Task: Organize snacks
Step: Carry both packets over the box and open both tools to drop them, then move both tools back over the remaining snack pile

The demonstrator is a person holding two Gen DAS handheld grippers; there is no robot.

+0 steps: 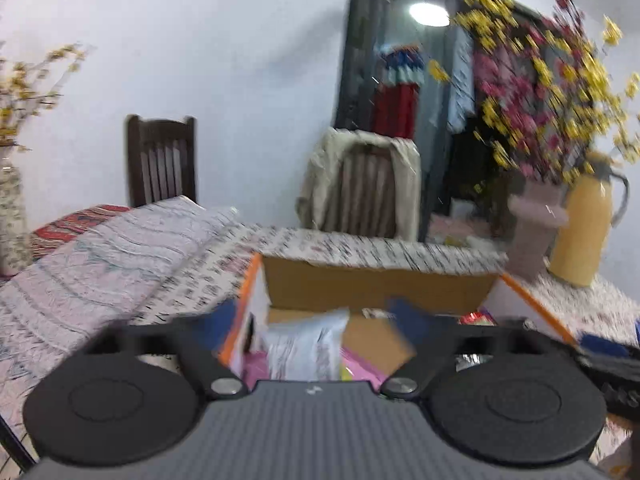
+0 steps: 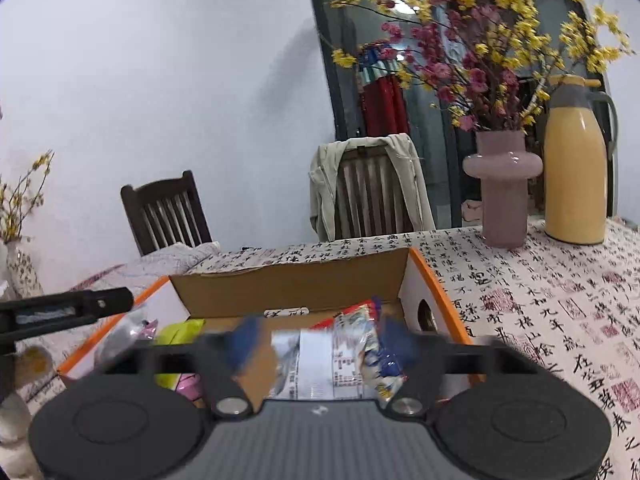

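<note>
Both tools are held over an open cardboard box (image 2: 296,292) and are tipped a little downward.

The left tool (image 1: 316,322) is spread wide, with its blue fingertips (image 1: 216,326) far apart. Nothing is gripped by it. A white snack bag (image 1: 304,344) is seen low between the fingers, lying in the box, but it is not touched by the pads. A pink packet (image 1: 256,368) is seen beside the bag at 9 o'clock. This view is blurred.

The right tool (image 2: 320,338) is spread wide too, and nothing is squeezed by it. A silver and white snack bag (image 2: 320,360) lies in the box between its fingers. It cannot be told whether the pads brush it. A green packet (image 2: 180,330) lies in the box at 9 o'clock from that bag. At the far 9 o'clock edge of the right view, a black finger of the left tool is seen.

The box has an orange rim (image 2: 436,288) and sits on the tabletop (image 2: 540,300), which is covered by a cloth with black writing. At 2 o'clock from the box, a pink vase (image 2: 502,184) with yellow and red flowers is stood, with a yellow jug (image 2: 576,168) just beside it. Behind the tabletop, a chair (image 2: 376,196) with a pale jacket over it is seen at 12 o'clock, and a dark chair (image 2: 168,208) at 10 o'clock.
</note>
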